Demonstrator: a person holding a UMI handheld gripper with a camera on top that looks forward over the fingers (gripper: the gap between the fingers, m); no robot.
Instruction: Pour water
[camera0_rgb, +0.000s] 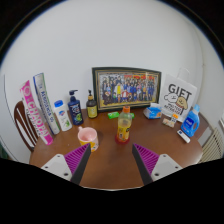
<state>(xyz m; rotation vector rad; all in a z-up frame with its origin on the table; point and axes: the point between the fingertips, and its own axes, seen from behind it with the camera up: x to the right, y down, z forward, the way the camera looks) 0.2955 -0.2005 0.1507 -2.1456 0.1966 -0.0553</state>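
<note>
A brown worktop (110, 165) carries a framed photo (126, 87) at twelve o'clock. The tool (109, 163) hangs spread, gripping nothing. Just beyond its fingers stand a yellow bottle (124, 127) at one o'clock and a pink cup (88, 137) at eleven.

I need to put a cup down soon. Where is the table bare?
Bare wood lies just ahead of the open tongs, before the pink cup and the orange bottle. The back is crowded: bottles, framed photo, boxes.
</note>
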